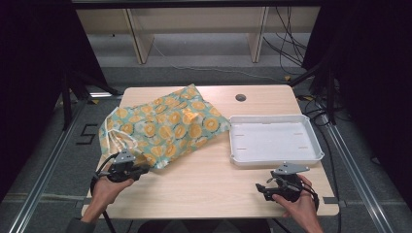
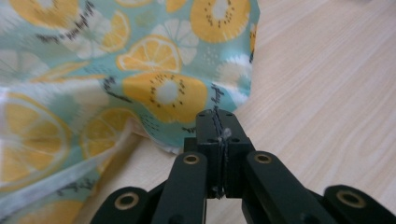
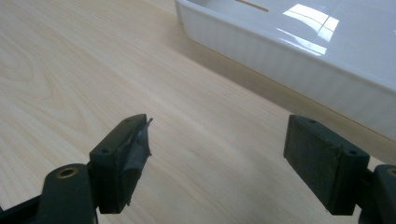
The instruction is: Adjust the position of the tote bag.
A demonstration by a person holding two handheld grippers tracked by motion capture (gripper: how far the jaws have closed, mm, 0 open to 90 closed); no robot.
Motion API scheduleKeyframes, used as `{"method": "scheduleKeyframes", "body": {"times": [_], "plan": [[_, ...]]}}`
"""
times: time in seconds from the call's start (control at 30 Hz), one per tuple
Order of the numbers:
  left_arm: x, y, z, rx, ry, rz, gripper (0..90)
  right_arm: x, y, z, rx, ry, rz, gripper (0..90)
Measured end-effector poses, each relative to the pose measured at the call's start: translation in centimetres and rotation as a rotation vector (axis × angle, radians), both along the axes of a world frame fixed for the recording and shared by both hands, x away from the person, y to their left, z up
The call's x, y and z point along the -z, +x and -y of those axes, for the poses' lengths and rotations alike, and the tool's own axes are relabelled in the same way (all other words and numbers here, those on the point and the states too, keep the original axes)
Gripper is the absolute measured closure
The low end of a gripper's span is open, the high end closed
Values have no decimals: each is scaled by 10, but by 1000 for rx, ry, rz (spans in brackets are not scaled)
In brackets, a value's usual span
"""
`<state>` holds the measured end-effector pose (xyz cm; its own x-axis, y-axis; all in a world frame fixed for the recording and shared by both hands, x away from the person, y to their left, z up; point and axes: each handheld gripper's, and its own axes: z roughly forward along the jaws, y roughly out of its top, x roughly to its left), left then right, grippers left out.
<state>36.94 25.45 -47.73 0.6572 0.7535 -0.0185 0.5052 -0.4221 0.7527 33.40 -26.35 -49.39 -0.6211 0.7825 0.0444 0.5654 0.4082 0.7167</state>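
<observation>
your left gripper (image 1: 144, 169) sits at the near left corner of the table (image 1: 209, 179), right at the near edge of the fruit-print cloth bag (image 1: 165, 127). in the left gripper view its jaws are pressed together, tips against the bag's hem (image 2: 187, 135), and whether any fabric is actually pinched between them i cannot tell. the bag lies crumpled across the left half of the table, teal with orange and yellow citrus slices, its left side hanging a little past the table edge, its far corner reaching toward the middle back. your right gripper (image 1: 263, 188) rests near the front right edge of the table, jaws spread wide with nothing between them; in the right gripper view bare wood shows in the gap. the white tray (image 1: 311, 141) lies just beyond that gripper on the right side of the table, well apart from the bag's main bulk but close to its right corner.
</observation>
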Motion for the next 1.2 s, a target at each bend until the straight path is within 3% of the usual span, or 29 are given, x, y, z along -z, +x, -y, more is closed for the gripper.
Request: {"method": "scheduleKeyframes", "body": {"times": [0.03,0.07,0.2,0.23,0.33,0.37,0.43,0.47,0.5,0.57,0.6,0.67,0.7,0.77,0.83,0.9,1.0,1.2], "plan": [[0,0,0,0,0,0,881,0,0,0,-1,2,-18,235],[-4,1,-4,-43,-32,6,874,0,0,-1,5,2,-9,234],[-8,4,-14,-80,-17,31,819,0,0,-1,0,0,-13,236],[-10,7,-18,-113,-16,41,792,-1,-1,-2,8,-2,-42,235],[-11,11,-22,-122,10,59,712,1,-1,-3,4,-2,-19,235],[-15,16,-29,-124,68,52,694,1,0,-3,-8,-7,-21,236],[-15,19,-32,-141,66,44,677,1,-1,-4,0,-7,-34,236],[-15,24,-39,-163,81,35,605,2,0,-3,-15,-20,-17,236],[-14,27,-42,-162,87,25,567,0,-2,-4,-1,-7,-54,236],[-7,34,-47,-186,67,-6,504,0,-2,-5,4,-7,-56,237],[-5,38,-52,-170,80,-30,480,1,-1,-5,-11,-25,-48,237],[-1,40,-54,-183,66,-40,460,1,-1,-5,-12,-24,-51,237],[0,43,-58,-164,79,-67,460,2,-1,-5,-15,-18,-48,238],[4,48,-63,-124,64,-90,515,2,-1,-6,-14,-25,-42,239],[6,47,-60,-99,16,-95,595,1,-2,-6,-4,-15,-70,239],[8,46,-56,-62,19,-85,709,2,-1,-5,-19,-27,-37,240],[9,43,-49,-48,24,-76,879,2,-1,-5,-14,-25,-46,240],[4,28,-29,12,29,-67,899,1,-1,-5,-18,-20,-56,240]]}}
